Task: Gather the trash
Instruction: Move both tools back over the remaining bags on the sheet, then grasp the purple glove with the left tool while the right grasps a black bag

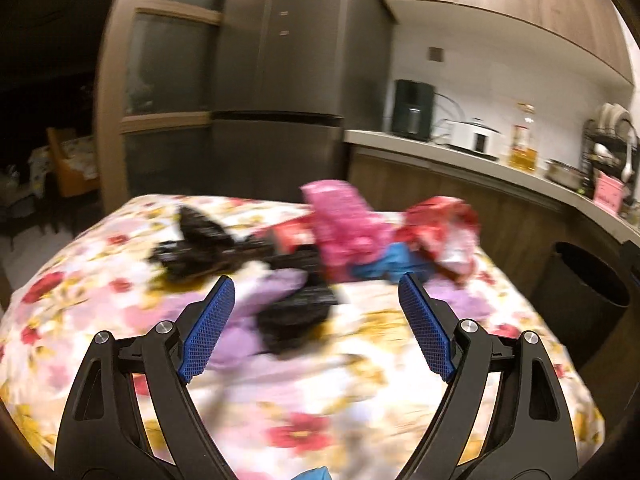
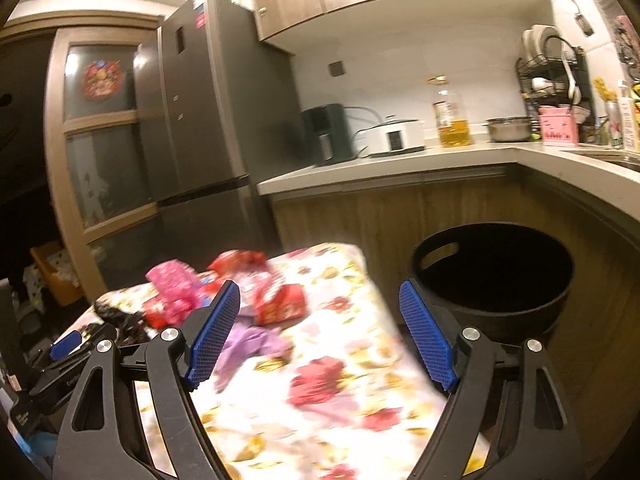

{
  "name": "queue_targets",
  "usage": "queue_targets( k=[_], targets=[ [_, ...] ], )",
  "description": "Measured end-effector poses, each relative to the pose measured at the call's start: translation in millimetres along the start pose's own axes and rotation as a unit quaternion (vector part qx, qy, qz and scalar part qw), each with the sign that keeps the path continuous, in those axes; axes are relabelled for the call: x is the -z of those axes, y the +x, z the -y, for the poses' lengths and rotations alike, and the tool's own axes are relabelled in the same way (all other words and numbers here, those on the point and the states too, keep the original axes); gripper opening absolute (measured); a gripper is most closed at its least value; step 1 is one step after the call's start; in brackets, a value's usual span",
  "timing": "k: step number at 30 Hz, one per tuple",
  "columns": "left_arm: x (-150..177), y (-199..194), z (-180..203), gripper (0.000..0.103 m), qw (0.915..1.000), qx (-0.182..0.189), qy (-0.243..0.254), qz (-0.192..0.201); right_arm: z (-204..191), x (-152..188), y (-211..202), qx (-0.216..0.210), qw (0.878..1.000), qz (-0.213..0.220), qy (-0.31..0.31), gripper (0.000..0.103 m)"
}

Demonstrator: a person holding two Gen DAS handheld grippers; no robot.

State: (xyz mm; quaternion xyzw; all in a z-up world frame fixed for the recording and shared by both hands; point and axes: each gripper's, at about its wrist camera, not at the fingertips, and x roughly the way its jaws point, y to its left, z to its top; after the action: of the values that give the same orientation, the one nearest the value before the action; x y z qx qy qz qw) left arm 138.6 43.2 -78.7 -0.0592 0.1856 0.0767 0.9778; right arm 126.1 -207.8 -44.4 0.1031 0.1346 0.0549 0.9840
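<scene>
The left tool (image 1: 316,286) stands wide open, its blue pads (image 1: 208,332) spread apart with nothing pressed between them. Seen through the gap, a crumpled black bag (image 1: 294,320) lies on the table (image 1: 120,280), which is covered with a flowered cloth, and a lilac scrap (image 1: 276,280) lies beside that bag (blur makes its edges hard to read). Further back sits a second black crumple (image 1: 196,244). Beyond these, a pink wrapper (image 1: 344,220) stands up over a red packet (image 1: 292,236), a blue piece (image 1: 396,264) lies low beside it, and a crushed red and silver wrapper (image 1: 444,232) rests near the far right edge of the table. A black bin (image 1: 580,280) stands on the floor just right of the table, against the wooden cabinet front.

The right tool (image 2: 320,292) is likewise wide open and holds nothing. It hangs over the table's (image 2: 340,360) right edge, with the black bin (image 2: 492,280) close ahead on the right; the bin's inside is too dark to read. To its left the pile shows again: pink wrapper (image 2: 172,284), red packet (image 2: 280,304), lilac scrap (image 2: 252,344). The left tool (image 2: 64,344) shows at the far left, low.
</scene>
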Motion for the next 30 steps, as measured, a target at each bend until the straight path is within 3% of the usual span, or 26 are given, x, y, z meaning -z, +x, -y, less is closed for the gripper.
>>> queue_targets(
  k=[9, 15, 21, 24, 26, 30],
  targets=[
    [1.8, 21.9, -49.3, 0.082, 0.9993, -0.019, -0.015, -0.030, -62.4, 15.8, 21.4, -0.049, 0.998, -0.023, -0.027, 0.080],
    [5.1, 30.8, -62.4, 0.075, 0.9985, -0.018, -0.017, -0.050, -99.5, 22.7, 38.9, -0.078, 0.996, -0.031, -0.041, 0.080],
    [10.6, 49.3, -76.9, 0.065, 0.9945, -0.005, -0.046, -0.094, -134.4, 32.7, 60.5, -0.098, 0.992, -0.050, -0.061, 0.078],
    [15.1, 61.2, -80.9, 0.057, 0.9912, 0.000, -0.052, -0.122, -144.6, 36.4, 68.4, -0.102, 0.991, -0.057, -0.067, 0.077],
    [19.6, 69.7, -81.7, 0.040, 0.9882, 0.005, -0.055, -0.143, -151.4, 38.8, 73.7, -0.106, 0.990, -0.061, -0.071, 0.076],
    [22.3, 75.0, -87.9, 0.016, 0.9847, 0.032, -0.075, -0.154, -160.2, 42.1, 83.8, -0.110, 0.989, -0.071, -0.073, 0.075]
  ],
)
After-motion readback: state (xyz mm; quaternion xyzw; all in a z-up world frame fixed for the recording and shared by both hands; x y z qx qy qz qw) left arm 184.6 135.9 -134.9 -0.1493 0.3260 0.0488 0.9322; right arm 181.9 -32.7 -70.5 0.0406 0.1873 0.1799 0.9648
